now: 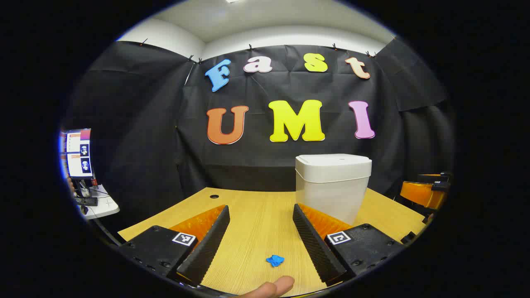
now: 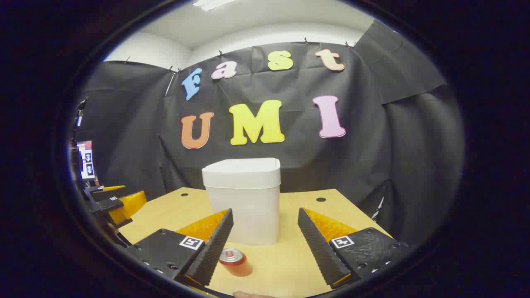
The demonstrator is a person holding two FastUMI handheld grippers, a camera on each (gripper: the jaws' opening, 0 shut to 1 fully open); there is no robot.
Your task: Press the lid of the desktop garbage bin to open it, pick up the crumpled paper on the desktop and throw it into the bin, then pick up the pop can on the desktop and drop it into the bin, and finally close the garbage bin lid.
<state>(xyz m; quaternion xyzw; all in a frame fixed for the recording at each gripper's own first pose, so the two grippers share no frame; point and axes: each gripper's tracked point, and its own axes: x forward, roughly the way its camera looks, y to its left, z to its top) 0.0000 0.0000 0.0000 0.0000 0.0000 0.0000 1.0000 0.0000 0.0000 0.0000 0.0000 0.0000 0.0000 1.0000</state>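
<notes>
The white desktop bin (image 1: 333, 188) stands on the wooden table (image 1: 256, 215) with its lid (image 1: 331, 162) down, ahead and to the right of my left gripper (image 1: 261, 207). That gripper is open, and a small blue crumpled paper (image 1: 275, 260) lies on the table between its fingers, touching neither. In the right gripper view the bin (image 2: 242, 203) stands straight ahead, lid (image 2: 242, 167) shut. My right gripper (image 2: 265, 211) is open. A red pop can (image 2: 235, 261) stands close by the inner side of its left finger.
A person's fingertip (image 1: 273, 287) shows at the bottom edge. The right gripper (image 1: 424, 192) hangs at the far right beyond the table. The left gripper (image 2: 118, 203) hovers off the table's left edge. A monitor (image 1: 78, 153) and side desk stand far left.
</notes>
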